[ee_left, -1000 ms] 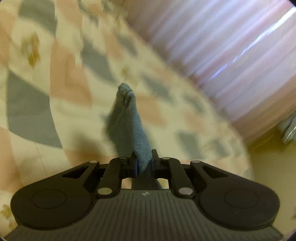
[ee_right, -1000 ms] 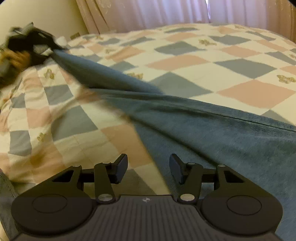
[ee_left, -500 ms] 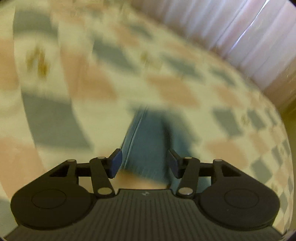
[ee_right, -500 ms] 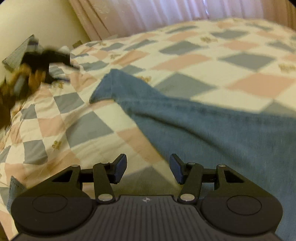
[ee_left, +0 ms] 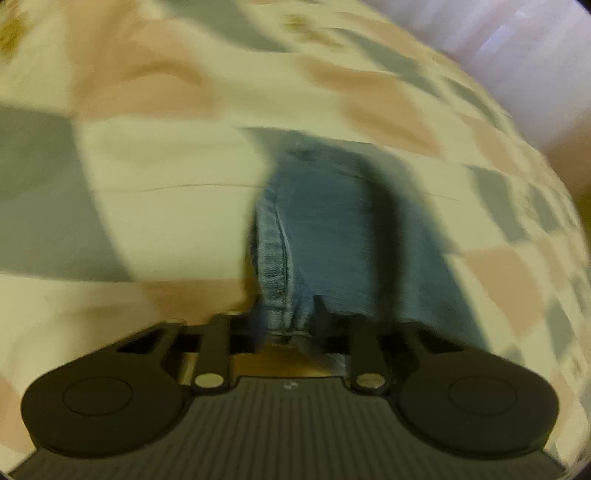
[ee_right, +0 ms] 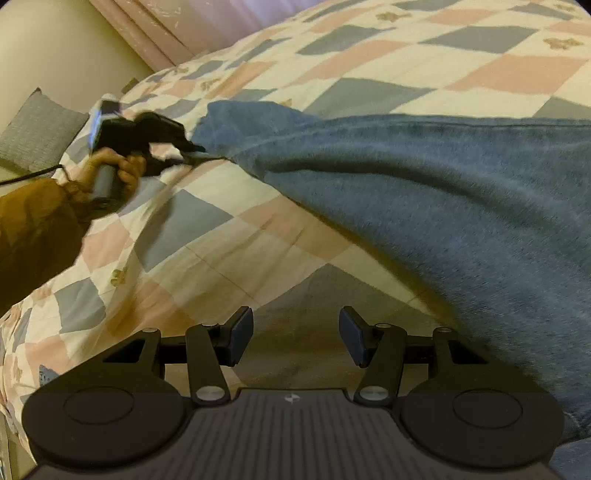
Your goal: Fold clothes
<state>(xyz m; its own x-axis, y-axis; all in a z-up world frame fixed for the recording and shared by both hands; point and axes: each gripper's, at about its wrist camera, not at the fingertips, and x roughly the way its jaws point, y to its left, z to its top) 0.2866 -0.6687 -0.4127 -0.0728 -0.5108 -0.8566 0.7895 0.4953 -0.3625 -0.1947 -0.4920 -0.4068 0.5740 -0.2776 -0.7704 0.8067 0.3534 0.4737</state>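
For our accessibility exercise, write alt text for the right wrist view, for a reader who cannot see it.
The open right gripper hovers empty over a checked quilt, beside blue jeans spread across it. At far left, a person's hand holds the left gripper at the edge of the jeans' hem.

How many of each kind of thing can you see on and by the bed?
Jeans: 1
Quilt: 1
Cushion: 1
Curtain: 1
Grippers: 2, the left gripper and the right gripper
Total: 6
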